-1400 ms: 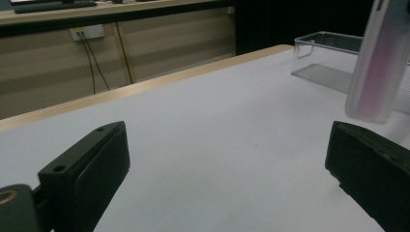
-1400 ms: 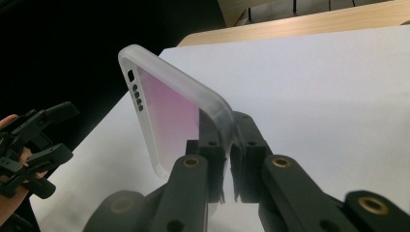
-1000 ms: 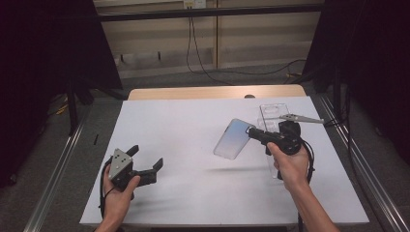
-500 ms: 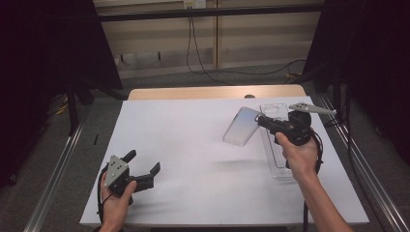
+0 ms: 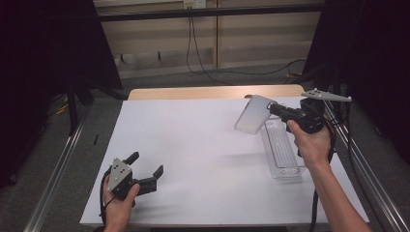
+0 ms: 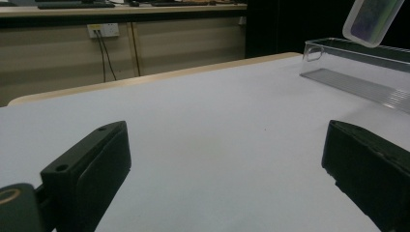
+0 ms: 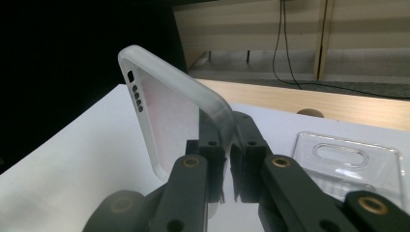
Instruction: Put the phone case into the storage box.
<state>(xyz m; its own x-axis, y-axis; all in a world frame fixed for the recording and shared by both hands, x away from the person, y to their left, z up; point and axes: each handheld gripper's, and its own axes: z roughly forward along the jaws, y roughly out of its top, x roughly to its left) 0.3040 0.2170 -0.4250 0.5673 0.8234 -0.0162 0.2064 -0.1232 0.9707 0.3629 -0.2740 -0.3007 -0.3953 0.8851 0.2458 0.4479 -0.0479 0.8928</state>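
Right gripper (image 5: 273, 110) clamped on one edge of a frosted phone case (image 5: 253, 115), held in the air above the far end of the clear tray (image 5: 283, 153); lift done, placing likely remains. Left gripper (image 5: 146, 170) gapes empty, resting low near the table (image 5: 193, 145) front edge

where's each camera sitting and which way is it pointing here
High view: above the person's side, looking forward and down on the white table; both forearms, left claw, right claw.
Left gripper view: low over the table, facing the clear tray; its own open jaws.
Right gripper view: raised, along its jaws clamping the phone case.
All three share the case and tray.
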